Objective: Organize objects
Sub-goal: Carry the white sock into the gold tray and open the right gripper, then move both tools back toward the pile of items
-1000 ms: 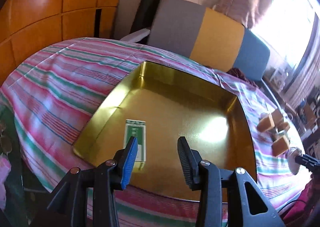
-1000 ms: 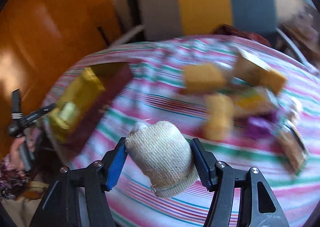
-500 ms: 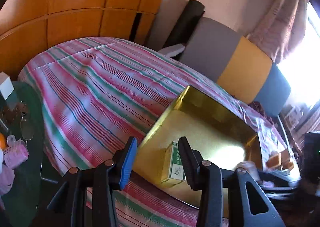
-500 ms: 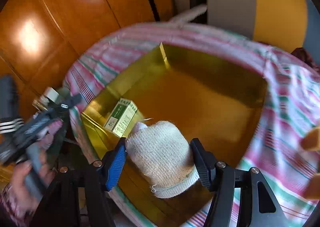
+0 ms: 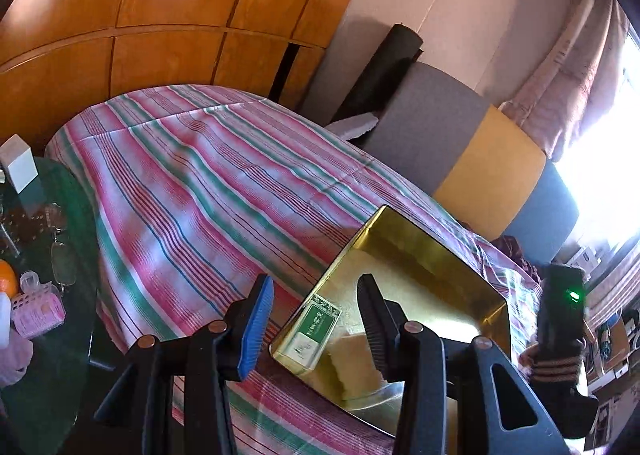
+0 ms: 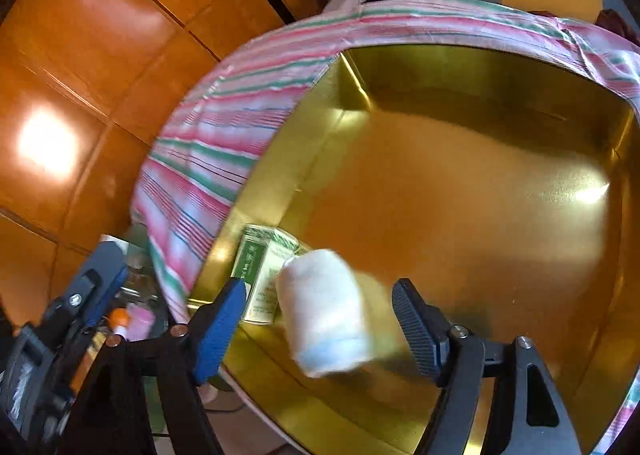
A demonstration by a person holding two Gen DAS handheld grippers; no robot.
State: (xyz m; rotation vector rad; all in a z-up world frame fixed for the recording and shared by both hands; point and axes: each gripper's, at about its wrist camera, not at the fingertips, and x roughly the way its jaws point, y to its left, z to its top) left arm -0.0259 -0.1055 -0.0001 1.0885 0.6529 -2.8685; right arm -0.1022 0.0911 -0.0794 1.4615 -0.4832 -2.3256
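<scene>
the right gripper point(image 6: 318, 319) is over the gold tray point(image 6: 472, 191) now, where a second ago it was out over the striped cloth point(image 6: 224, 127) with the knitted roll point(image 6: 324, 311) clenched in it. its jaws are opening and the roll sits loose between them, blurred, dropping beside the green box point(image 6: 256, 275) in the tray's near corner. that looks like the second item put away. the left gripper point(image 5: 316, 319) hangs at the tray's edge, jaws apart, grasping nothing, free for the next pick.

The right tool point(image 6: 318, 321) has swung over the gold tray point(image 6: 460, 67); its jaws are opening off the white knit roll point(image 6: 324, 307).
</scene>
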